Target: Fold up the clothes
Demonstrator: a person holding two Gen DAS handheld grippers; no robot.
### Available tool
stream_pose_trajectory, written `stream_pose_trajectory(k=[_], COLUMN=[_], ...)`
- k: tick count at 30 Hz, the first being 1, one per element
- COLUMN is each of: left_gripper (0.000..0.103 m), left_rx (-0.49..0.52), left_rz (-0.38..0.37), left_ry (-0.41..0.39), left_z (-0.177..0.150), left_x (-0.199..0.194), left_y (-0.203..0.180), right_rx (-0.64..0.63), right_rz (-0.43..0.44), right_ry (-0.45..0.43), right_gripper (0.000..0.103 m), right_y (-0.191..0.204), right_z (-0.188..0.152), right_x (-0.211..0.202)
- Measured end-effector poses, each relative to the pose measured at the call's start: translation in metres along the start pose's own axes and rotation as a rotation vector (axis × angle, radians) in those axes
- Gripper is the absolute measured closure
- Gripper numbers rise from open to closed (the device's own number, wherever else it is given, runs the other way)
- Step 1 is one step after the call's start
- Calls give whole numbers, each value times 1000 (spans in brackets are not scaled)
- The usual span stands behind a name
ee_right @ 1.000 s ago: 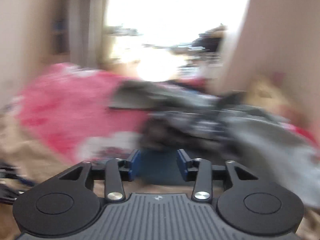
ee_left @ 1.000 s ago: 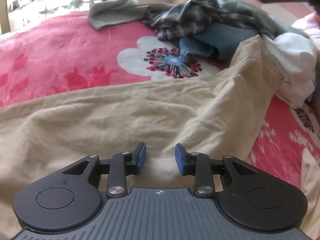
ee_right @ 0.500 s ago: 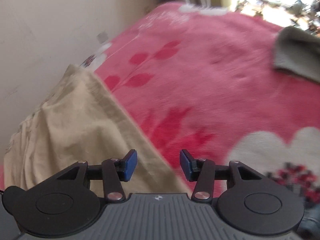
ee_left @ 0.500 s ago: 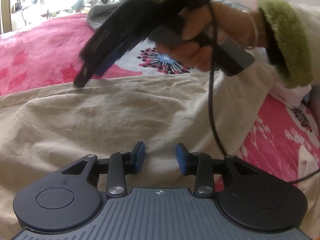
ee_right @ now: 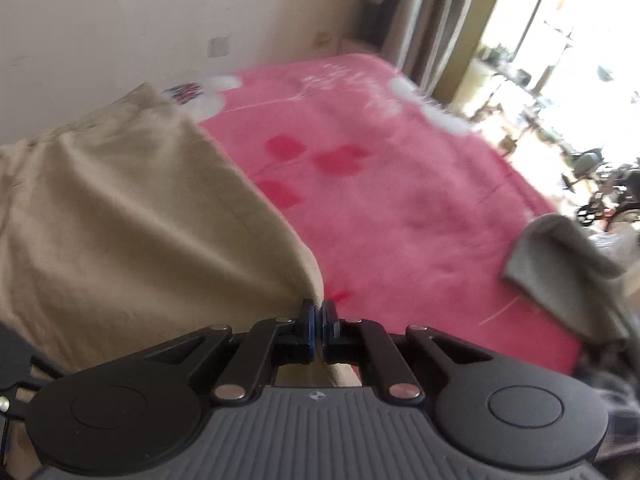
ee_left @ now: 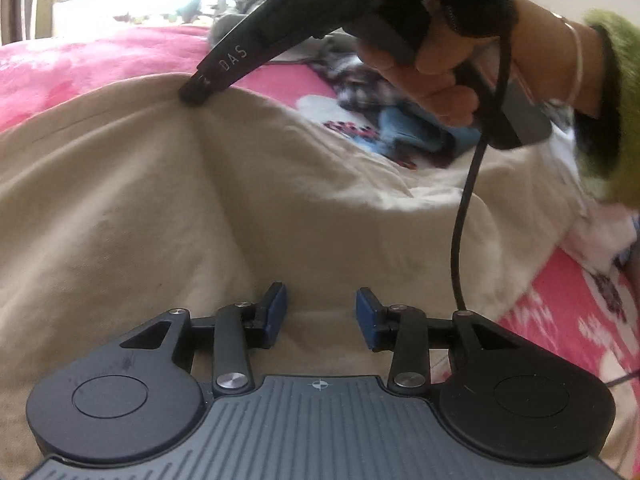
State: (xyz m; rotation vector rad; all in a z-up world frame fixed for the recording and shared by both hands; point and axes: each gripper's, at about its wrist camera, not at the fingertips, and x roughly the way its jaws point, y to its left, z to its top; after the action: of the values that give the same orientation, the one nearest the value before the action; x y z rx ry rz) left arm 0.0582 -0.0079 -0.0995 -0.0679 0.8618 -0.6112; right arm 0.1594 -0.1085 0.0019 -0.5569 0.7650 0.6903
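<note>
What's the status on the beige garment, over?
Right tongs just closed, pinching the far edge of the beige garment. Left tongs open, over the near cloth, gripping nothing. Clothes pile beyond, not in the way.

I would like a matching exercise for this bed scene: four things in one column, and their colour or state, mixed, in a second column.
Things:
1. left tool
2. right tool
3. blanket
4. small cloth

States:
A. pink with flowers
B. shut on the beige garment
C. grey, lying on the bed
D. open above beige fabric

Pairs: 1-D, 2-B, 3-A, 4-C
</note>
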Motion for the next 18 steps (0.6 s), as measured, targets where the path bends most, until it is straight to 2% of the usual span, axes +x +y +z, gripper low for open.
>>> stream_pose_trajectory(k=[4, 6, 8, 9, 11, 15, 16, 18], left_gripper=[63, 60, 59, 59, 59, 59, 59, 59], left_rx=[6, 28, 42, 39, 23, -43, -57, -89], left_rz=[7, 15, 18, 14, -1, -29, -27, -24], left_ry=[-3, -7, -8, -5, 4, 20, 22, 20], left_z=[-1, -3, -4, -4, -3, -3, -3, -2], left_x=[6, 6, 6, 3, -2, -10, -11, -16], left_y=[-2, -6, -10, -10, -8, 0, 2, 5], right_rx=[-23, -19, 52, 134, 329, 673, 677, 594], right_rz=[-51, -79, -64, -53, -14, 149, 185, 255], right_ry=[24, 49, 13, -5, -55, -129, -126, -89], right_gripper=[96, 85, 75, 75, 74, 71, 71, 71], right_y=[6, 7, -6, -19, -52, -107, -106, -87], right_z=[-8, -17, -21, -20, -19, -17, -11, 11], right_x=[38, 59, 59, 52, 35, 19, 23, 39])
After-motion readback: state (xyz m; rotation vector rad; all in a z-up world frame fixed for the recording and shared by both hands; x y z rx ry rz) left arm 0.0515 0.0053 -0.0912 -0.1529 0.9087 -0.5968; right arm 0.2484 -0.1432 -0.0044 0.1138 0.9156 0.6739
